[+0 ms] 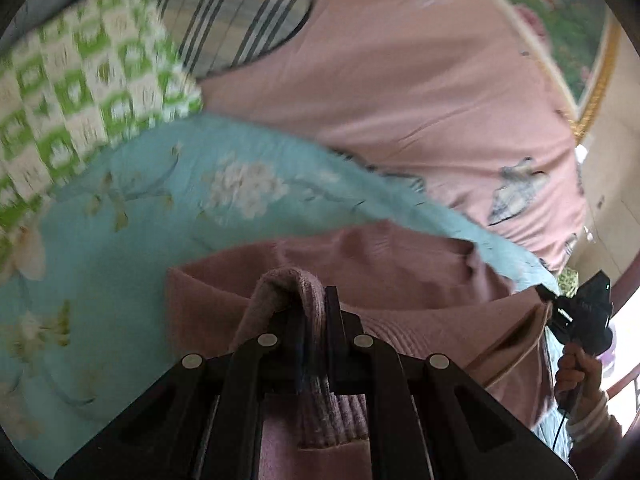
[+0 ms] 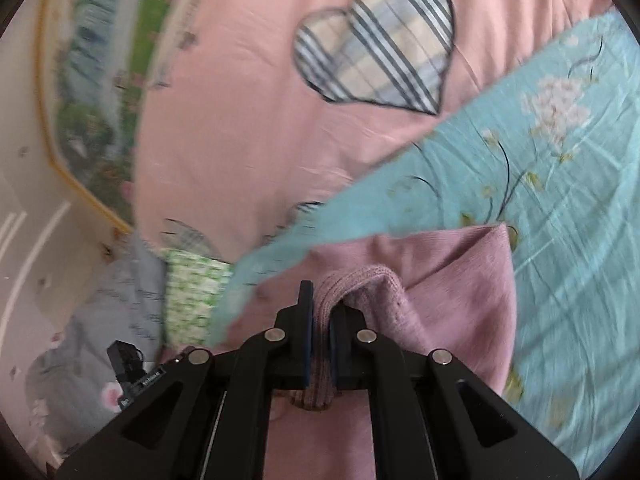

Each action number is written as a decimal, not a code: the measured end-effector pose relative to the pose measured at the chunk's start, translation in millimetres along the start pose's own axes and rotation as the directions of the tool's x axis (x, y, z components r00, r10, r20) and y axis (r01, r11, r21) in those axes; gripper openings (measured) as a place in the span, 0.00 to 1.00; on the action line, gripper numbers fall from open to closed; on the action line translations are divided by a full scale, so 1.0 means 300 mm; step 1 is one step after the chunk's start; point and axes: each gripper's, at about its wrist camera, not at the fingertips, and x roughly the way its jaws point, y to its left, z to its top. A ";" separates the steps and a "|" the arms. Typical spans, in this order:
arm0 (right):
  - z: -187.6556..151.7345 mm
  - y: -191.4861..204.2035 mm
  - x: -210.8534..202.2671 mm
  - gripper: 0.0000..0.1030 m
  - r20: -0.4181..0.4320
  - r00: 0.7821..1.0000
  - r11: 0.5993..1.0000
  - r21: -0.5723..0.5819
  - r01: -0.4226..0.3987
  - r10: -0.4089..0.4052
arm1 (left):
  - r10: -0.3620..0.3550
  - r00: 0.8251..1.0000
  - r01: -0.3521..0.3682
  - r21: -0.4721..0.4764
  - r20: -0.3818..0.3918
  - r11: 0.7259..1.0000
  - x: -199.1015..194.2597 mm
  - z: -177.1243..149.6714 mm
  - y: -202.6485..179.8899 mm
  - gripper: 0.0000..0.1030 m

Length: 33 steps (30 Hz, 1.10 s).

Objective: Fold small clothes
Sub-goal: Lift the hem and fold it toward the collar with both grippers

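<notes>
A small mauve-pink garment (image 1: 400, 276) with a ribbed hem lies over a light blue floral sheet (image 1: 160, 200). My left gripper (image 1: 316, 320) is shut on a fold of its ribbed edge. My right gripper (image 2: 320, 316) is shut on another ribbed fold of the same garment (image 2: 452, 292), which hangs from both. The right gripper and the hand holding it also show at the right edge of the left wrist view (image 1: 576, 312).
A pink quilt (image 2: 248, 128) with a plaid heart patch (image 2: 376, 48) covers the bed behind. A green-and-white checked cloth (image 1: 80, 92) lies at the upper left. A grey floral cloth (image 2: 100, 320) and a gold-framed headboard (image 2: 68, 92) are at the left.
</notes>
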 end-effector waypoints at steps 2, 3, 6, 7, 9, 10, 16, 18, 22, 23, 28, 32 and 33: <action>0.001 -0.037 0.045 0.07 -0.017 0.999 0.999 0.002 0.038 -0.038 | 0.004 1.000 -0.005 -0.015 -0.029 1.000 0.062 -0.003 0.029 0.07; -0.001 -0.058 0.066 0.09 -0.024 0.998 0.998 0.007 0.061 -0.061 | 0.004 0.999 -0.005 -0.024 -0.042 1.000 0.085 -0.006 0.040 0.07; -0.007 -0.101 0.075 0.10 -0.029 0.998 0.997 0.056 0.051 -0.049 | -0.013 0.999 0.011 -0.031 -0.048 0.999 0.096 -0.005 0.057 0.13; -0.005 -0.104 0.068 0.12 -0.027 0.999 0.997 0.067 0.043 -0.041 | -0.027 0.998 0.026 -0.034 -0.051 0.999 0.081 -0.005 0.061 0.14; 0.003 -0.098 0.037 0.27 -0.008 1.000 0.996 0.079 0.030 -0.030 | -0.032 0.999 0.031 -0.016 -0.043 0.999 0.027 -0.008 0.060 0.21; 0.005 -0.088 0.012 0.49 0.012 0.999 0.997 0.075 0.031 -0.032 | -0.014 0.999 0.014 0.000 -0.038 1.000 -0.003 -0.010 0.050 0.33; -0.036 0.070 -0.145 0.62 0.065 0.998 0.992 -0.122 -0.002 0.010 | -0.072 0.997 0.077 0.184 -0.035 0.980 -0.209 -0.094 -0.112 0.40; -0.106 0.157 -0.131 0.55 -0.019 1.000 0.970 -0.243 -0.027 0.023 | -0.119 0.990 0.136 0.265 -0.077 0.955 -0.223 -0.149 -0.203 0.42; -0.237 0.259 -0.014 0.40 -0.226 0.974 0.911 -0.408 -0.066 -0.031 | -0.157 0.965 0.230 0.389 -0.211 0.892 -0.115 -0.258 -0.376 0.42; -0.258 0.273 0.022 0.39 -0.259 0.964 0.896 -0.440 -0.060 -0.062 | -0.145 0.963 0.229 0.411 -0.226 0.882 -0.087 -0.269 -0.396 0.42; -0.245 0.276 0.241 0.38 -0.371 0.910 0.854 -0.518 -0.037 -0.186 | 0.015 0.968 0.115 0.499 -0.249 0.859 0.156 -0.194 -0.389 0.44; -0.087 0.157 0.334 0.31 -0.250 0.928 0.872 -0.471 0.133 -0.277 | 0.097 0.982 -0.022 0.417 -0.161 0.909 0.249 -0.027 -0.272 0.34; -0.034 0.114 0.332 0.21 -0.190 0.937 0.885 -0.425 0.191 -0.294 | 0.120 0.983 -0.060 0.370 -0.141 0.927 0.259 0.025 -0.225 0.34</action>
